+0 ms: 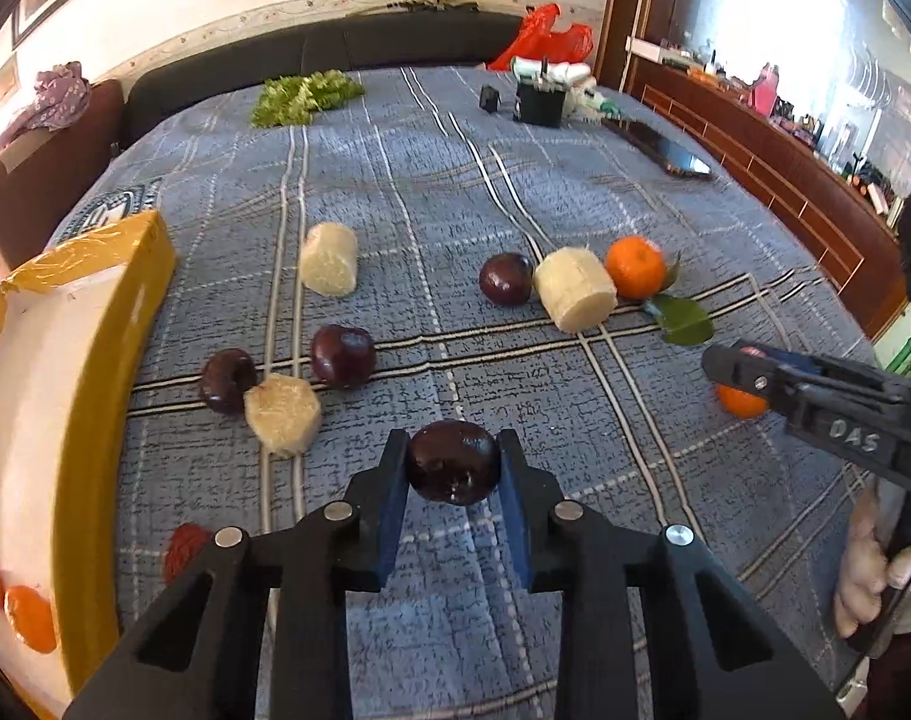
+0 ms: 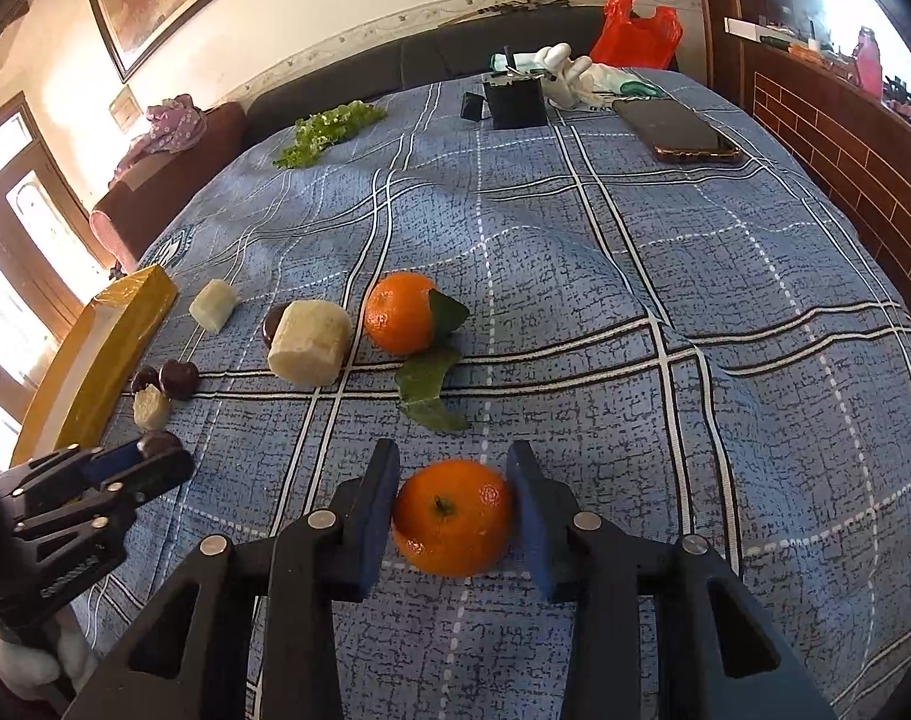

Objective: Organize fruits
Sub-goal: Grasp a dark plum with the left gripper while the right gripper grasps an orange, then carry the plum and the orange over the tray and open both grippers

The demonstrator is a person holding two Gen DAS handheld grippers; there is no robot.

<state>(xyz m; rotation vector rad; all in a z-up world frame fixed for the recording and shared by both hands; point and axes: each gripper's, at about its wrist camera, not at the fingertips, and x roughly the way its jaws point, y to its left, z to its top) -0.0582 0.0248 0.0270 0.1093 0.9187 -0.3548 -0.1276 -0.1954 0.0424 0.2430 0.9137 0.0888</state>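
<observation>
While both grippers sit low over the blue plaid bed cover (image 2: 635, 276), each has a fruit between its pads. The left gripper (image 1: 453, 468) pinches a dark plum (image 1: 452, 461) at its widest part, pads touching both sides. The right gripper (image 2: 453, 501) brackets a tangerine (image 2: 452, 516); the left pad touches the peel, the right pad looks to be touching too, so I read it as pinched.

Handling, as a judgement: plum is light, smooth-skinned, a bit slippery and bruisable, so hold across the middle with gentle pressure. Tangerine is light with soft, loose peel that gives; grip at the equator, not the stem end.

Yellow-edged box (image 1: 113, 324) sits at the left, already holding two tangerines (image 1: 29, 618). More plums (image 1: 342, 356), pale cut chunks (image 1: 574, 288) and a leafy tangerine (image 1: 636, 267) lie loose on the cover.
</observation>
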